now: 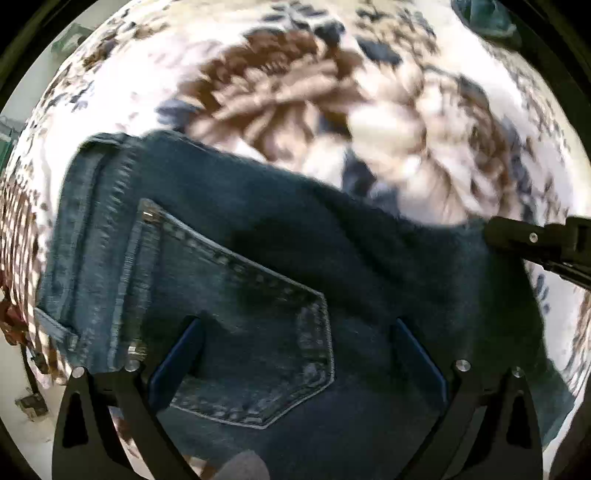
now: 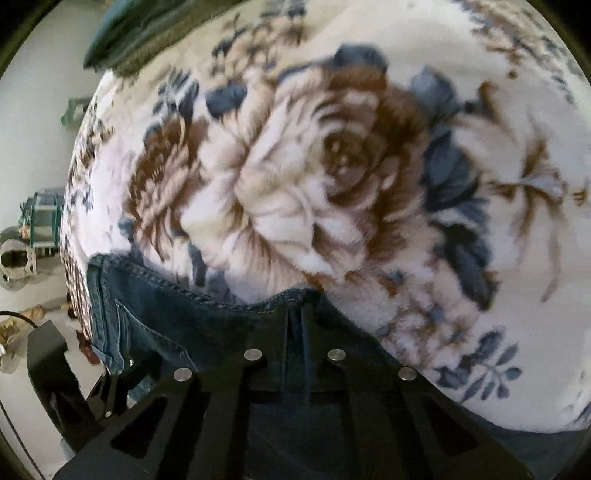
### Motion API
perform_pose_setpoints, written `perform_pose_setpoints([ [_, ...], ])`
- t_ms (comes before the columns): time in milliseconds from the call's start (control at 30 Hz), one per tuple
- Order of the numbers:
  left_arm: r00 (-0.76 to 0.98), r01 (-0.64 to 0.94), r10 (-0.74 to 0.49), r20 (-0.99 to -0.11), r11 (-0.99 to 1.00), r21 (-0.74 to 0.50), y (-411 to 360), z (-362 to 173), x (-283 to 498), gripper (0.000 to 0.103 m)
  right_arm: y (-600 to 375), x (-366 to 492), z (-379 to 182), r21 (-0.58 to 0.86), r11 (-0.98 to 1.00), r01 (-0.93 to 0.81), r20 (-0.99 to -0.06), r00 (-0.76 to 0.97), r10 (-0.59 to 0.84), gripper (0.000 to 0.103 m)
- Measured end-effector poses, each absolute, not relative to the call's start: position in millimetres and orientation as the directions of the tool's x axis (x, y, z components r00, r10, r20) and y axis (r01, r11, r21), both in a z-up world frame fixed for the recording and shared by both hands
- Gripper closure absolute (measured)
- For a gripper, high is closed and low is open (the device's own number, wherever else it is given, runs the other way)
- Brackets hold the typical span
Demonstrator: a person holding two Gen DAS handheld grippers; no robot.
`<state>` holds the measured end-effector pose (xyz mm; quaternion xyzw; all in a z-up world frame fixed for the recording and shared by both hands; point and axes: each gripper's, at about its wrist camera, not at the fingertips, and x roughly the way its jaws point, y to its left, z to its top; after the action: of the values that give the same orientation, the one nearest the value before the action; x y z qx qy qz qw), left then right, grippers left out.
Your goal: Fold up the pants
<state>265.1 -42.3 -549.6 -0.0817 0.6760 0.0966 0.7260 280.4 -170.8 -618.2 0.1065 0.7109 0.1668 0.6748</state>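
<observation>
Dark blue jeans (image 1: 258,240) lie on a floral blanket, back pocket (image 1: 251,332) facing up and waistband (image 1: 85,221) to the left in the left wrist view. My left gripper (image 1: 299,336) hangs straight above the pocket, its blue pads (image 1: 181,350) spread wide and nothing pinched between them. My right gripper (image 2: 295,325) is shut on the far edge of the jeans (image 2: 184,317), and the hem bunches up slightly at its tips. The right gripper's black body (image 1: 535,240) shows at the right edge of the left wrist view.
The white, brown and blue floral blanket (image 2: 314,177) covers the whole bed. A dark green cushion or cloth (image 2: 140,33) lies at the far corner. Beyond the bed's left edge is pale floor (image 2: 33,129) with a green-framed object (image 2: 40,218) and a cable.
</observation>
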Motion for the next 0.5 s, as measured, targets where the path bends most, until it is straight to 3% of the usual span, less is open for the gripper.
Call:
perform_pose_setpoints([
  [67,0.078,-0.256,0.057,-0.995,0.966,0.035,-33.8,-545.1,266.0,0.0,-181.5,283.9,-610.0,0.368,0.928,-0.055,-0.93,-0.016,0.368,0.102],
  [233,0.044,-0.26,0.082,-0.996,0.963,0.068,-19.7,-560.5,268.7,0.0,-194.9,298.7,-635.6,0.5,0.863,0.072,-0.846,-0.172,0.505,0.096],
  [333,0.045,-0.25,0.108,-0.993,0.964,0.094,-21.5,-562.5,268.9,0.0,-194.3,303.9,-635.5,0.527,0.843,0.105,-0.824,-0.178,0.537,0.078],
  [367,0.046,-0.25,0.114,-0.992,0.963,0.099,-21.9,-563.0,269.0,0.0,-194.7,305.7,-634.0,0.533,0.839,0.105,-0.821,-0.175,0.544,0.066],
  [500,0.052,-0.254,0.124,-0.991,0.961,0.107,-22.3,-564.0,268.2,0.0,-184.0,303.1,-645.9,0.537,0.84,0.08,-0.804,-0.255,0.538,0.063],
])
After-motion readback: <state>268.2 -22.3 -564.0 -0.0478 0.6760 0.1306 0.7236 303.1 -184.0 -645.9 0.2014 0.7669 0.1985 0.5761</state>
